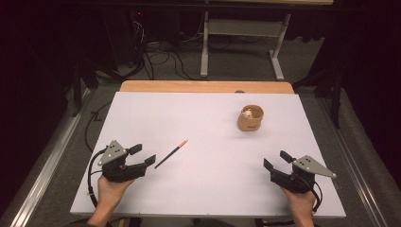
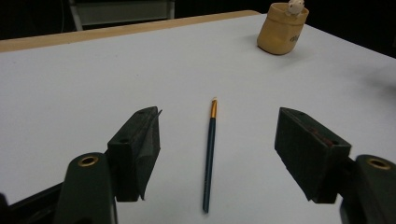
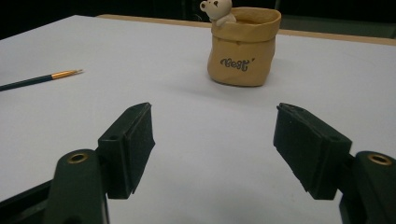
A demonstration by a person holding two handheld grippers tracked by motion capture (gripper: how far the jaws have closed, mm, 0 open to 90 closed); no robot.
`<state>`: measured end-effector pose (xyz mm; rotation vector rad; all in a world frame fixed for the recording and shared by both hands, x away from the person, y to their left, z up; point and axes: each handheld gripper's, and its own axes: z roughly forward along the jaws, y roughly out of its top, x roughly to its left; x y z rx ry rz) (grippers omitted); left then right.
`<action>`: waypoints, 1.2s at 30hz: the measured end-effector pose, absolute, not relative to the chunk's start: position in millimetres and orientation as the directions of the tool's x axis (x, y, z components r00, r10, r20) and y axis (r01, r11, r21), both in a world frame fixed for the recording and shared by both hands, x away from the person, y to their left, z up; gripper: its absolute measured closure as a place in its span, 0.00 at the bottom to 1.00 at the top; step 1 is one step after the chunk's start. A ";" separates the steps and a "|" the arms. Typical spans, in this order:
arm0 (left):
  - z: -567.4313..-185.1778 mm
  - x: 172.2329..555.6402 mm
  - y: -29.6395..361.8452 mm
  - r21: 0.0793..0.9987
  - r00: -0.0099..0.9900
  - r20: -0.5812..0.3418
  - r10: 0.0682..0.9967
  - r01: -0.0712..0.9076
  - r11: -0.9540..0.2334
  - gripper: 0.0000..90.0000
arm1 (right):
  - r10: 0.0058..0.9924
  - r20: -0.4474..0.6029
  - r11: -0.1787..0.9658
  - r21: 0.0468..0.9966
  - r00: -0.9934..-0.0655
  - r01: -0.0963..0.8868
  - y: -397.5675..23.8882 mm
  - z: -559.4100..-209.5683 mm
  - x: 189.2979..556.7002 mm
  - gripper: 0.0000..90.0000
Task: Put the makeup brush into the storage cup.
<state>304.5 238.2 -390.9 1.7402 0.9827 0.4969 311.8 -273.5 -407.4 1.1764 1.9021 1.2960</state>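
A thin dark paintbrush (image 1: 170,154) with a gold ferrule lies flat on the white tabletop (image 1: 208,142), just right of my left gripper (image 1: 143,155). In the left gripper view the paintbrush (image 2: 209,151) lies ahead between the wide-open jaws, untouched by my left gripper (image 2: 217,154). A tan bag-shaped pot (image 1: 250,118) with a small bear figure at its rim stands at the back right. My right gripper (image 1: 277,160) rests near the front right, open and empty. In the right gripper view the pot (image 3: 243,45) stands ahead of my right gripper (image 3: 212,149), with the paintbrush (image 3: 39,79) off to the left.
A wooden strip (image 1: 206,87) runs along the table's far edge. Beyond it stand a white desk frame (image 1: 241,38) and loose cables (image 1: 161,59) on the dark floor. A metal rail (image 1: 45,156) runs beside the table's left side.
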 end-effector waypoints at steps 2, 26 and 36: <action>-390.3 304.3 238.4 0.915 0.581 -0.120 0.805 0.379 -0.137 0.35 | 0.884 0.032 0.153 0.922 -0.466 0.355 -273.6 -407.5 311.9 0.34; -376.3 308.2 232.0 0.925 0.594 -0.125 0.795 0.359 -0.124 0.35 | 0.888 0.049 0.134 0.923 -0.457 0.360 -275.2 -408.0 312.4 0.34; -369.9 313.1 224.3 0.927 0.606 -0.117 0.787 0.351 -0.133 0.35 | 0.885 0.048 0.137 0.924 -0.464 0.357 -274.3 -407.9 313.4 0.34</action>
